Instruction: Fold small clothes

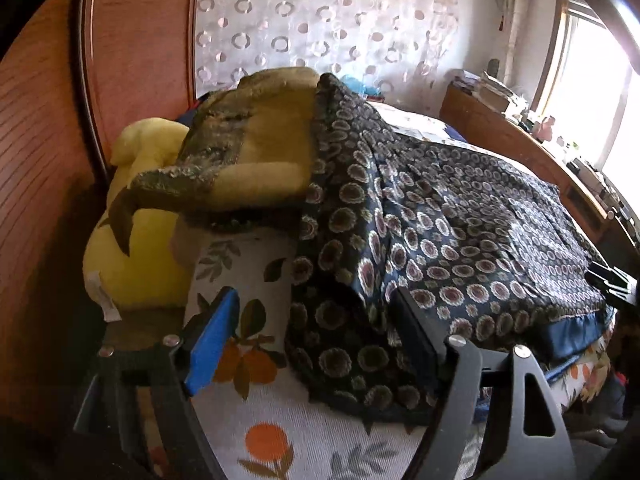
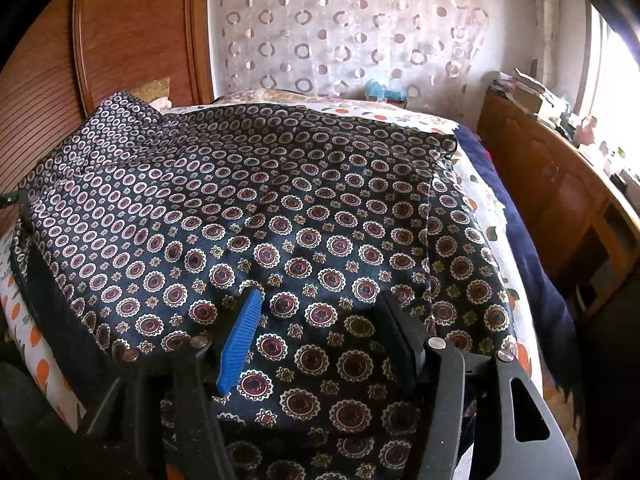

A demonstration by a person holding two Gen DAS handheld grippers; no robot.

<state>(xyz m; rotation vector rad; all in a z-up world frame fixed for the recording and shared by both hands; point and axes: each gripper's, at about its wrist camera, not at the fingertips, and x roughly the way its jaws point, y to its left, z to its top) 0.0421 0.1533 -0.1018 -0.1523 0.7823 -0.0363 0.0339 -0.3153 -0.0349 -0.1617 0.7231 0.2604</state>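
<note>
A dark navy garment with a round flower print (image 1: 460,216) lies spread over the bed; it also fills the right wrist view (image 2: 248,200), with a folded edge on its right side. My left gripper (image 1: 316,296) is open at the garment's near left corner, with the cloth edge between its fingers. My right gripper (image 2: 318,300) is open, just above the garment's near part, nothing held. The left gripper's tip shows at the right view's far left (image 2: 16,200).
A yellow-green folded blanket (image 1: 256,152) and a yellow plush toy (image 1: 136,216) sit at the bed's left. A white sheet with orange fruit print (image 1: 256,432) covers the bed. A wooden headboard (image 1: 48,160) stands at left. A cluttered wooden desk (image 2: 560,184) stands at right by the window.
</note>
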